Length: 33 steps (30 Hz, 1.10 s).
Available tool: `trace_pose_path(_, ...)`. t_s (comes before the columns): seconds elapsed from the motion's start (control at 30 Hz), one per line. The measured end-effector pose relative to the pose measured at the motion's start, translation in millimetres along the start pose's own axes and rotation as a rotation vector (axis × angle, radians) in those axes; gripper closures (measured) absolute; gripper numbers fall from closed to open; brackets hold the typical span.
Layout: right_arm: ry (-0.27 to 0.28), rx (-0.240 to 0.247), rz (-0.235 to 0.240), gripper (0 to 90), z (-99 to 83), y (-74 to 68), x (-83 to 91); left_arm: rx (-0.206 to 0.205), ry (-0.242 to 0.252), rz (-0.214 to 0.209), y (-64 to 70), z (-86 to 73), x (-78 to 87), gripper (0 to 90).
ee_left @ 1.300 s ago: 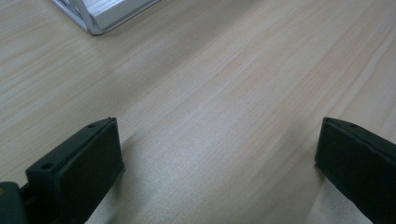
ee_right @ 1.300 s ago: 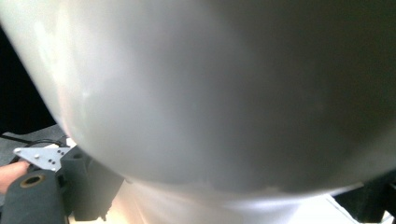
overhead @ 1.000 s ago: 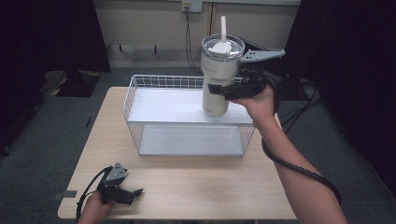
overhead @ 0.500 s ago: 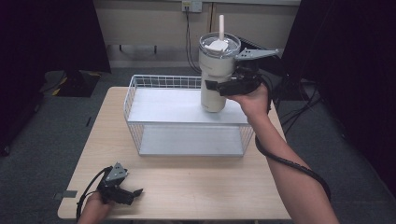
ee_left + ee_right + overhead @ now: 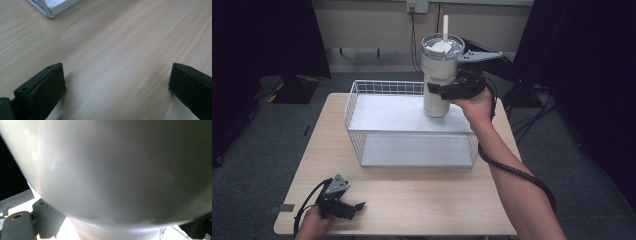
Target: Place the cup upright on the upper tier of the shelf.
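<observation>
1. The left gripper (image 5: 343, 204) lies low on the table (image 5: 427, 200) near its front left corner, held by a hand (image 5: 312, 224) that the bottom edge of the high view cuts off. Its cable loops beside it.
2. In the left gripper view its jaws stand wide apart with bare wood between them; a corner of the wire basket (image 5: 53, 7) shows at the top left, cut by the frame.
3. The white wire basket (image 5: 357, 125) sits on the middle of the table, toward the far side, with a pale flat floor inside.
4. The tumbler (image 5: 439, 75), pale with a clear lid and a white straw (image 5: 445, 27), is held upright over the basket's far right part. Whether its base touches the basket floor is hard to tell.
5. The right gripper (image 5: 447, 91) grips the tumbler's lower body from the right, jaws closed on it; the right hand (image 5: 477, 102) hides much of the gripper.
6. In the right gripper view the tumbler (image 5: 112, 170) is so close that it is a blurred grey curve, hiding most of the jaws.
</observation>
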State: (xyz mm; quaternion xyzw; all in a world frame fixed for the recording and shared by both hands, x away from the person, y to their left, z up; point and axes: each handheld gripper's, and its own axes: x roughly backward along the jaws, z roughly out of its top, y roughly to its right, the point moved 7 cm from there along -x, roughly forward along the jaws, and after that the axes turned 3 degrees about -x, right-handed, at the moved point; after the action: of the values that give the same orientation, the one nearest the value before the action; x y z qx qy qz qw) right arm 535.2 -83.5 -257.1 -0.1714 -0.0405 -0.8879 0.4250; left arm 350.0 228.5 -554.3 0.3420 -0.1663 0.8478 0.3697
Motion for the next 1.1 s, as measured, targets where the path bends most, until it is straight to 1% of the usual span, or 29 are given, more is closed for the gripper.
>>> trace_pose_path(0.27, -0.008, -0.006, -0.009, 10.7, -1.7, -0.1, -7.8, 0.000, 0.000, 0.000, 0.0, 0.0, 0.0, 0.0)
trace_pose_path(0.5, -0.005, -0.013, -0.031, 10.7, -4.8, 2.5, -13.0, 0.000, 0.000, 0.000, 0.0, 0.0, 0.0, 0.0)
trace_pose_path(0.73, -0.001, -0.024, -0.039, 10.6, -8.7, 4.4, -17.0, 0.000, 0.000, 0.000, 0.0, 0.0, 0.0, 0.0)
trace_pose_path(0.8, 0.000, -0.020, -0.040, 10.6, -9.8, 4.8, -18.1, 0.000, 0.000, 0.000, 0.0, 0.0, 0.0, 0.0)
trace_pose_path(0.87, 0.005, -0.028, -0.037, 10.6, -10.9, 4.4, -19.4, 0.000, 0.000, 0.000, 0.0, 0.0, 0.0, 0.0)
trace_pose_path(1.1, 0.013, -0.026, -0.041, 10.6, -14.1, 5.4, -21.9, 0.000, 0.000, 0.000, 0.0, 0.0, 0.0, 0.0)
